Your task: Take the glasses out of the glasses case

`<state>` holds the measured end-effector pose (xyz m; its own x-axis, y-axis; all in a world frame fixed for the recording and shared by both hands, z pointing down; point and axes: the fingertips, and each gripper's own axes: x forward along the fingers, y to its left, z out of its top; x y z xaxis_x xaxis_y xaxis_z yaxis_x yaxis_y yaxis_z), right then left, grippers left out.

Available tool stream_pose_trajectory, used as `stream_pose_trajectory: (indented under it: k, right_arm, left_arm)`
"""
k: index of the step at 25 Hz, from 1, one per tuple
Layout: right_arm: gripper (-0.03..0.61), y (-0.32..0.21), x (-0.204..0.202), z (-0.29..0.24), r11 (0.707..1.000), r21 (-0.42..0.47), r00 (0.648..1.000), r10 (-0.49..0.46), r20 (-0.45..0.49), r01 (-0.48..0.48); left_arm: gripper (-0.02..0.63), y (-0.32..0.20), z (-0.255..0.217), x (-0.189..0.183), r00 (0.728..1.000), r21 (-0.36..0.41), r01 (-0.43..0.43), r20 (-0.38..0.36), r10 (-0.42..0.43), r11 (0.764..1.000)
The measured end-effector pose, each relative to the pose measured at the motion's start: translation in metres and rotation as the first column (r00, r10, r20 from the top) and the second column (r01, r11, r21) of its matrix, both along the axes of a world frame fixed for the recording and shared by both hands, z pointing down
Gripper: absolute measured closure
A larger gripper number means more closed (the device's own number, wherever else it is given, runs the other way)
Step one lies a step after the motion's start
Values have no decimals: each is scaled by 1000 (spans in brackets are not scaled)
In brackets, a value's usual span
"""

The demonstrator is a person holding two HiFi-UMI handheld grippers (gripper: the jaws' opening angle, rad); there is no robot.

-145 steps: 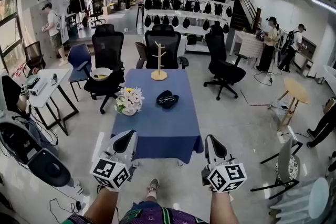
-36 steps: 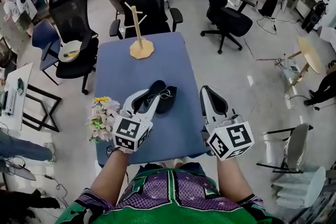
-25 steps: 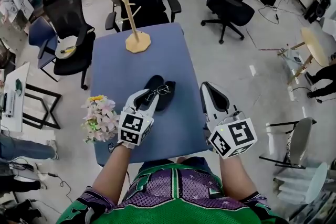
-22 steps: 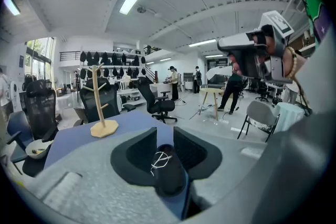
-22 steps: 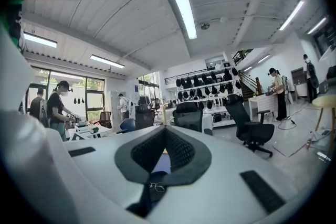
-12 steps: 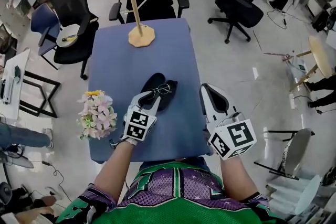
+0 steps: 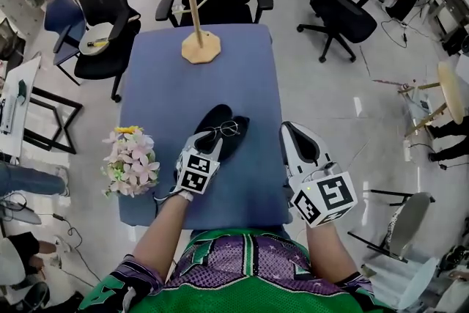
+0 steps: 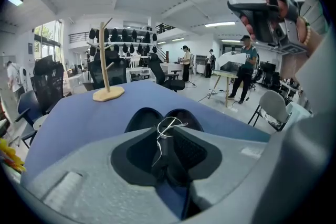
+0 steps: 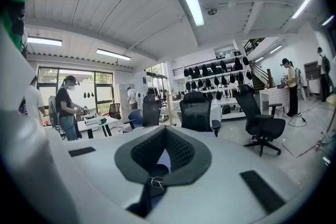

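Head view: on the blue worktop (image 7: 168, 91) the dark glasses case (image 7: 236, 144) lies open, and the wire-framed glasses (image 7: 226, 130) rest across it. The left gripper (image 7: 211, 141) reaches the near side of the glasses case, its tips at the glasses. The right gripper (image 7: 292, 134) is held right of the glasses case, past the worktop's edge. A wooden stand (image 7: 196, 48) stands beyond the glasses case and a bunch of flowers (image 7: 130, 161) lies left of it. Left gripper view: the left gripper (image 8: 167, 144) has its jaws closed on the thin frame of the glasses (image 8: 170, 125), just above the glasses case (image 8: 143, 117). Right gripper view: the right gripper (image 9: 164, 139) has its jaws together with nothing between them, pointing toward an office chair (image 9: 195, 110).
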<state>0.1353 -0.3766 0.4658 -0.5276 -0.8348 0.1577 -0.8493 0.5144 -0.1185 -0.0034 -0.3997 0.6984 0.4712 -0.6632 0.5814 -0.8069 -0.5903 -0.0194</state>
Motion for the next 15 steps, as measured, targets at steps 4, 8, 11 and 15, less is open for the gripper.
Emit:
stream_pose_trajectory:
  k: [4,8,11,15]
  right_arm:
    - [577,-7,-2,10,1000,-21,1000,-12,1,12]
    - [577,-12,1,18,999,-44,1000,0,2,0]
    - [577,-13,3,19,999,-43,1000,-2,10,3]
    - [577,-13,5,20,999,-45,1000,2,14,-1]
  left_arm:
    - [509,-5,15,0,1000,-21,8,5,-8,1000]
    - [512,-7,25,-1,999,-53,19,32,-17,998]
    - [514,-9,30,-1,998,-65,19,64,-15,998]
    - [517,-10,38,0,994,-94,15,112,-4,995]
